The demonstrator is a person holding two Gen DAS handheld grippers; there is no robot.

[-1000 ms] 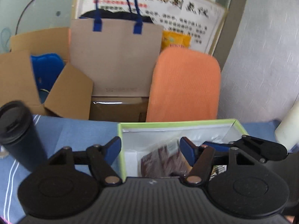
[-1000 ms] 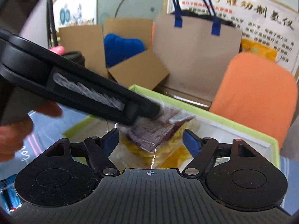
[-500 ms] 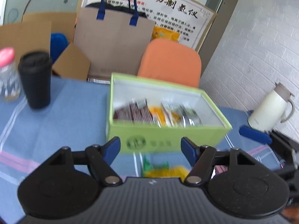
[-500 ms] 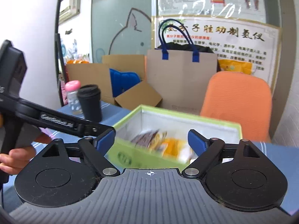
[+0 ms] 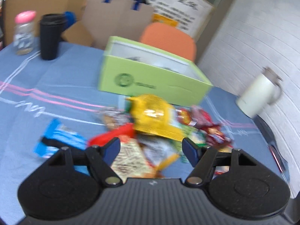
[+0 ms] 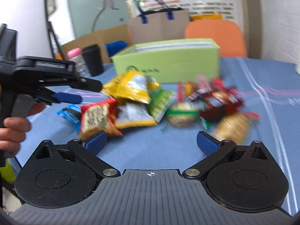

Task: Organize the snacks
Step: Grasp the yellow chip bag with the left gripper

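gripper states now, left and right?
Left gripper: open, empty, over the pile of snack packets.
Right gripper: open, empty, short of the pile.

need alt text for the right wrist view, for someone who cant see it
A heap of snack packets lies on a blue tablecloth in front of a green box. The open right gripper hangs empty before the heap, and the left gripper, also open, reaches in from the left.
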